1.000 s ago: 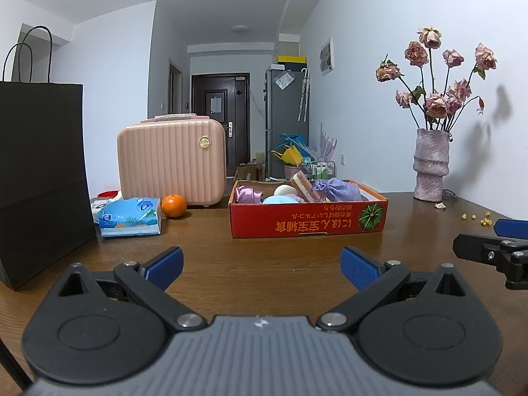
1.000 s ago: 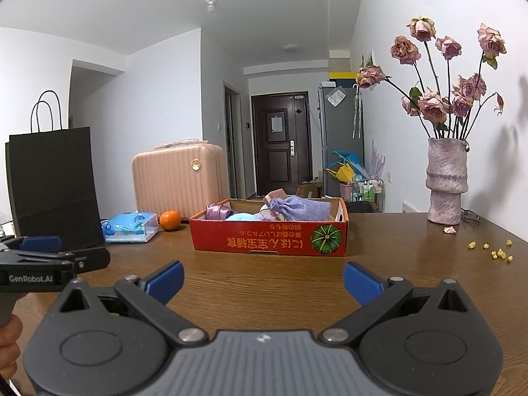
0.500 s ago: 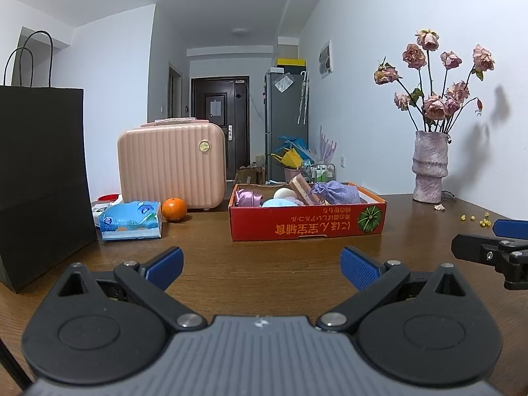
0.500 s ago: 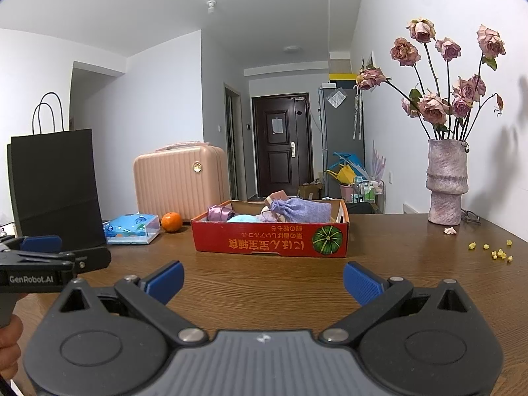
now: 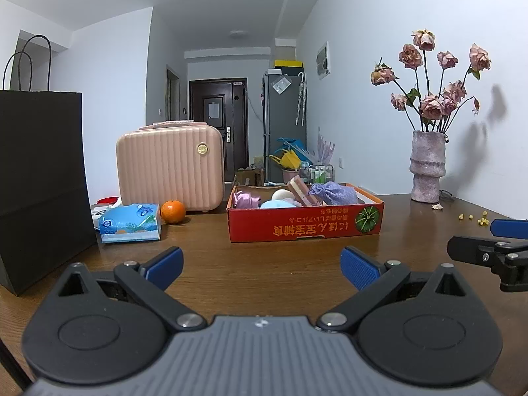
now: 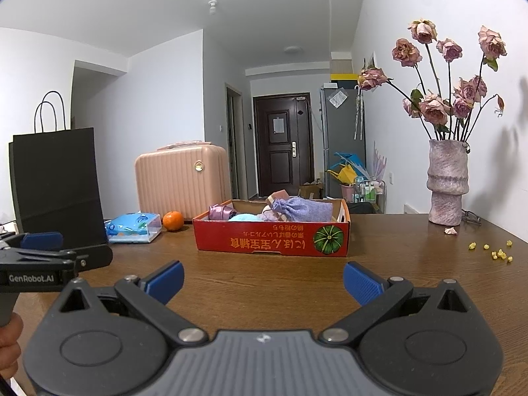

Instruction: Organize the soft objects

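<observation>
Left wrist view: the left tool (image 5: 261, 268) fills the bottom of the frame, its two blue-padded fingers spread wide apart with nothing between them, above the brown wooden desk (image 5: 264, 264). At mid-frame sits a red cardboard box (image 5: 305, 226) with printed lettering and a green pumpkin picture on its front wall. Inside it lie the soft objects: a shiny purple pouch (image 5: 246, 199) at the box's left end, a pale blue fluffy item (image 5: 279, 203), a whitish round one (image 5: 282, 194), a pink block (image 5: 298, 189) and a lilac drawstring bag (image 5: 333, 193) toward the right. To the left of the box are an orange (image 5: 172, 211), a blue tissue pack (image 5: 130, 222), a pink ribbed suitcase (image 5: 170, 171) behind them, and a black paper bag (image 5: 41, 184) at the left edge. A pinkish vase of dried roses (image 5: 426, 171) stands at the right, with small yellow bits (image 5: 475, 219) on the desk near it. The right tool (image 5: 488, 244) pokes in from the right edge, its fingers apart.

Right wrist view: the right tool (image 6: 263, 280) occupies the bottom, its fingers wide apart and empty. The red box (image 6: 272, 237) sits just above centre, the lilac bag (image 6: 303, 209) showing over its rim. The left tool (image 6: 56, 247) enters at the lower left, fingers parted, with a hand (image 6: 10, 346) on its grip.
</observation>
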Motion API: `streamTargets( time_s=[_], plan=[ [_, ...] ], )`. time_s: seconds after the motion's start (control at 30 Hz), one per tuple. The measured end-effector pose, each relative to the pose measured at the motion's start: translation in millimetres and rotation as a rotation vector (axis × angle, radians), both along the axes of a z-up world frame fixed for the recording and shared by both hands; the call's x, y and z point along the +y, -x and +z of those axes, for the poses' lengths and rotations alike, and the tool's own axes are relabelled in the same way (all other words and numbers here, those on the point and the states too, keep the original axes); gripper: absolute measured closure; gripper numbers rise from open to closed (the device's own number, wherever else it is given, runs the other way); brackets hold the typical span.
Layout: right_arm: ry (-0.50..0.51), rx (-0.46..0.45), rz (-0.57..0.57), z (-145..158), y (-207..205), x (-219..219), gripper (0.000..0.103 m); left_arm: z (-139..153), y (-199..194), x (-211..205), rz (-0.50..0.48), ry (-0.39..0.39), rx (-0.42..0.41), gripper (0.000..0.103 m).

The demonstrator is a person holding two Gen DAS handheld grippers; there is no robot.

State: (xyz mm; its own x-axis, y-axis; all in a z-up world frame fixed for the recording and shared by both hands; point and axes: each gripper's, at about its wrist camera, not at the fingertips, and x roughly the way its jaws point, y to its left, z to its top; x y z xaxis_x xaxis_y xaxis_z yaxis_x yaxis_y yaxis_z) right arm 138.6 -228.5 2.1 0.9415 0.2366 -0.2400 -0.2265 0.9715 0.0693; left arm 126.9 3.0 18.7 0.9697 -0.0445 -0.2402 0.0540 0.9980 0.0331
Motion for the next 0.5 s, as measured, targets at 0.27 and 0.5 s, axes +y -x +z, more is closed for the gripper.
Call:
streamTargets(
  time_s=[0.27, 0.5],
  plan=[
    [0.001, 0.001, 0.001, 0.2, 0.9, 1.0, 0.000, -0.7, 0.3, -0.4, -0.007, -0.005, 0.002, 0.000],
    [0.005, 0.011, 0.007, -3.1, 1.8, 3.9, 0.000, -3.4, -0.4, -3.0, -0.020, -0.022, 0.004, 0.000]
  ],
)
